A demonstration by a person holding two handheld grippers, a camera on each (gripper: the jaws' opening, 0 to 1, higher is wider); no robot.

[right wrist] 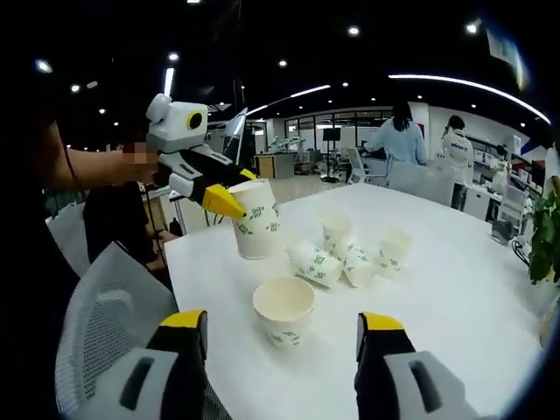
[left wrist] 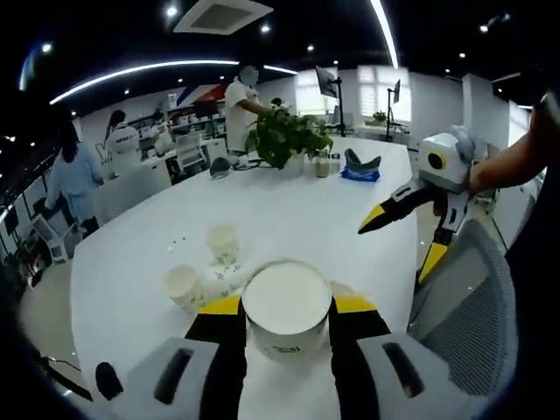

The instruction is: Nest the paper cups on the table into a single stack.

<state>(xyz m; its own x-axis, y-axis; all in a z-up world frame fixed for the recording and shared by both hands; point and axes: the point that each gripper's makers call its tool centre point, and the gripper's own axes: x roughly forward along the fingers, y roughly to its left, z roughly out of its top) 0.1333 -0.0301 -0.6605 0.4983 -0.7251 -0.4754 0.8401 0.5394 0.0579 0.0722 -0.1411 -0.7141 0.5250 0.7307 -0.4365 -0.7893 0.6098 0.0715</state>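
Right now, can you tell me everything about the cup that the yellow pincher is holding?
The held paper cup is white with small green prints on its side and a rolled rim. It looks empty, its mouth open upward. The left gripper clamps it between its yellow-and-black jaws, one on each side. In the right gripper view the cup stands upright near the white table's corner, beside other cups; whether its base touches the table cannot be told.

Each tool (right wrist: 282, 337) has white housing, black-and-yellow tips.
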